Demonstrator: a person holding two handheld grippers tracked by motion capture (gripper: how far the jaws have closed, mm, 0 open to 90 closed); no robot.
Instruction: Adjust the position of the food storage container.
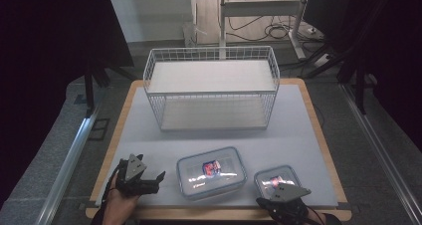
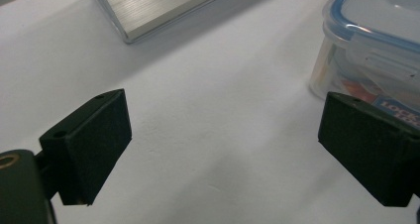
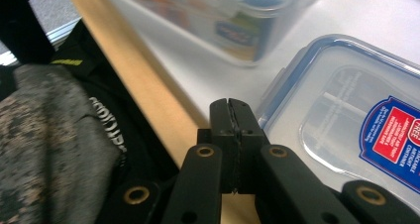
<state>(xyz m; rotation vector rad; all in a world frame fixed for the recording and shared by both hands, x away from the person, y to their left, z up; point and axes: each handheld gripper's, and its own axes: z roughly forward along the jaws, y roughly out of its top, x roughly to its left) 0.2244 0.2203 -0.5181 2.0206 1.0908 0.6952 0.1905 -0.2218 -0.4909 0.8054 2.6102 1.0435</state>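
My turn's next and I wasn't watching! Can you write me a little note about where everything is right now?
Left gripper: open, nothing between its jaws, beside the big container.
Right gripper: shut on nothing, at the near edge of the small container.
Both containers sit lidded on the grey mat; the wire basket stands behind them.
Done: nothing picked up yet.
Left: probably grasping the containers.

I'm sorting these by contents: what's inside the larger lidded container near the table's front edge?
Through the larger container's clear lid and wall, red, orange and blue printed items show, with a branded label on the wall. Glare and the blue-rimmed lid hide what they are and how many.
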